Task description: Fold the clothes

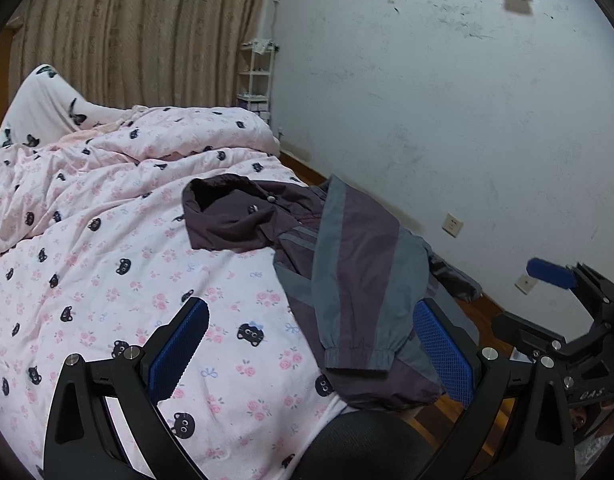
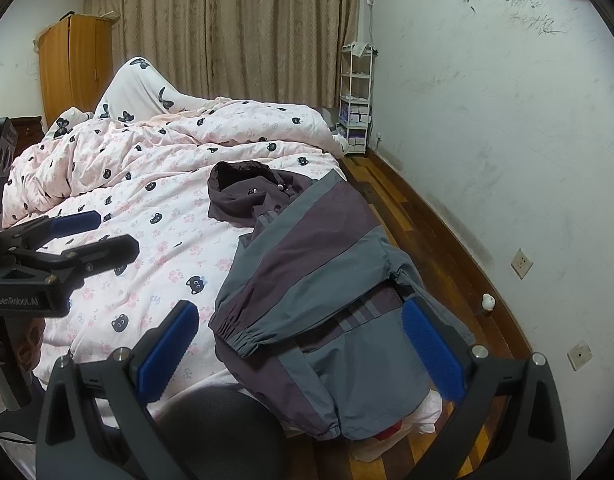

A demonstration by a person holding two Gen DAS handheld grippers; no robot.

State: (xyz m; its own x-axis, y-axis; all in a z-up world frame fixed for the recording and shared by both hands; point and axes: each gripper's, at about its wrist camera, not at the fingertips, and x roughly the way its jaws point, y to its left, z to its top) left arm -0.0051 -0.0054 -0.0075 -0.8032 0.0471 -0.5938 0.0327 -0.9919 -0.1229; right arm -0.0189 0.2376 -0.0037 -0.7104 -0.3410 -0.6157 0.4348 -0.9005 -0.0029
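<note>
A dark purple and grey hooded jacket (image 1: 347, 272) lies on the right side of the bed, hood towards the far end, one sleeve folded across its front with the elastic cuff nearest me. It also shows in the right wrist view (image 2: 319, 264), its lower hem hanging over the bed's edge. My left gripper (image 1: 311, 344) is open and empty, hovering above the cuff. My right gripper (image 2: 299, 348) is open and empty, above the jacket's lower part. The left gripper shows at the left in the right wrist view (image 2: 95, 232); the right gripper shows at the right in the left wrist view (image 1: 555, 276).
The bed carries a rumpled pink quilt (image 2: 147, 184) with cat faces and flowers. A white wall (image 2: 487, 120) and wooden floor strip (image 2: 419, 232) run along the bed's right. A white shelf rack (image 2: 357, 96) and curtains stand at the far end. A wardrobe (image 2: 75, 68) is far left.
</note>
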